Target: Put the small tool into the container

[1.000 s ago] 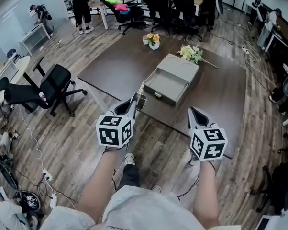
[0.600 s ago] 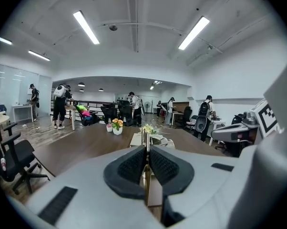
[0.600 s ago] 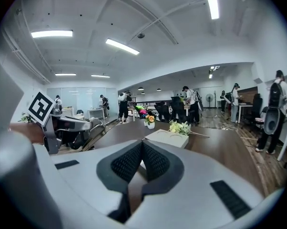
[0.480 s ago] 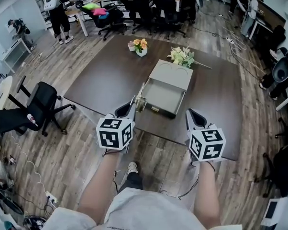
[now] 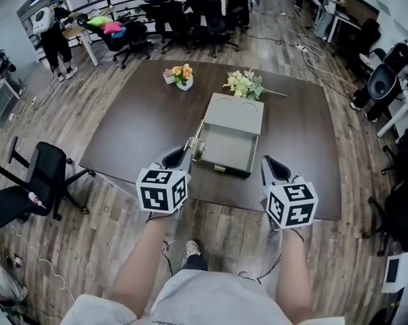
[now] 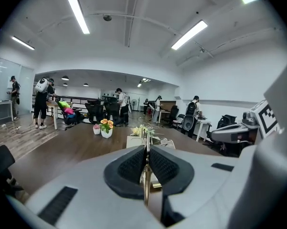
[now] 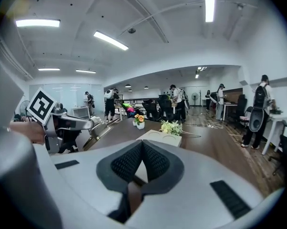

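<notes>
A grey container (image 5: 240, 112) with its drawer (image 5: 229, 152) pulled open stands on the dark table (image 5: 143, 120). My left gripper (image 5: 188, 147) is shut on a thin metal tool (image 5: 197, 136) that sticks up just left of the drawer's front corner. In the left gripper view the tool (image 6: 147, 181) shows as a narrow blade pinched between the pads of the left gripper (image 6: 147, 148), with the container (image 6: 135, 140) beyond. My right gripper (image 5: 267, 162) hangs shut and empty at the table's near edge, right of the drawer. The right gripper (image 7: 142, 141) faces the container (image 7: 162, 137).
A small pot of orange flowers (image 5: 184, 76) and a loose pale bouquet (image 5: 243, 83) lie behind the container. A black office chair (image 5: 45, 175) stands left of the table. More chairs, desks and people (image 5: 51, 36) fill the far side of the room.
The view has closed in on the table, which now sits more centred and nearer. Both grippers keep their pose, the left still holding the tool.
</notes>
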Action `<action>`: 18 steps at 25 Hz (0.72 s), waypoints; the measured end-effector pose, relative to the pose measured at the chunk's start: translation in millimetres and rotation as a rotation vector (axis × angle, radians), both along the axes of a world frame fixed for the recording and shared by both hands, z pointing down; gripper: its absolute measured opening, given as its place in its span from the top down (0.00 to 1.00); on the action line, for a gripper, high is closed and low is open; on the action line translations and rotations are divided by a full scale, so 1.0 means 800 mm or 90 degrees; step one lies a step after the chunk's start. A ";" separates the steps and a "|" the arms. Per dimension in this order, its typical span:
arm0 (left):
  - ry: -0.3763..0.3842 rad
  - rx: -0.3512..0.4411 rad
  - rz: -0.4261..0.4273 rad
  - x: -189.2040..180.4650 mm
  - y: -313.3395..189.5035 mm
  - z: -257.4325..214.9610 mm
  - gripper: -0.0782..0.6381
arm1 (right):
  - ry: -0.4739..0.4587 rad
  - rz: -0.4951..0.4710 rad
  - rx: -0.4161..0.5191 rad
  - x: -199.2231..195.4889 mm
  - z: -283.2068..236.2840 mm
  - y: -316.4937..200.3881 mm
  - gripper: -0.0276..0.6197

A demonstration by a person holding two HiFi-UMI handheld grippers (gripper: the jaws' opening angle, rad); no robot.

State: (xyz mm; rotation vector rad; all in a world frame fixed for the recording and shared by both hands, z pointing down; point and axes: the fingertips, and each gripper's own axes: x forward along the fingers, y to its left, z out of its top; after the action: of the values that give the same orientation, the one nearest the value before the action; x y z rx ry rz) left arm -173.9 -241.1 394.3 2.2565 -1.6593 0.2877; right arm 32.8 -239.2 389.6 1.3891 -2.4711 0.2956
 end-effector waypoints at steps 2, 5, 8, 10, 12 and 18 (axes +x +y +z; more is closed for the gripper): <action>0.002 -0.001 0.015 -0.004 -0.010 0.000 0.86 | 0.005 0.011 -0.001 -0.006 0.000 -0.004 0.95; 0.005 -0.004 0.039 -0.008 -0.024 0.001 0.86 | 0.005 0.032 -0.005 -0.012 -0.002 -0.010 0.95; 0.007 -0.005 0.059 -0.015 -0.038 0.002 0.86 | 0.003 0.051 -0.006 -0.020 -0.004 -0.017 0.95; 0.009 -0.006 0.072 -0.019 -0.048 0.004 0.86 | 0.008 0.064 -0.006 -0.024 -0.004 -0.023 0.95; 0.011 -0.008 0.087 -0.021 -0.057 0.006 0.86 | 0.011 0.077 -0.008 -0.028 -0.003 -0.029 0.95; 0.013 -0.011 0.123 -0.031 -0.085 0.015 0.86 | 0.017 0.107 -0.012 -0.043 0.003 -0.043 0.95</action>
State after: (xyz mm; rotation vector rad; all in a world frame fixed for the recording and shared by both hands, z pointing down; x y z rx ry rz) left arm -198.3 -309.1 406.2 2.4013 -1.4250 0.3227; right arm -1.2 -273.8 392.3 1.5847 -2.3284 0.3335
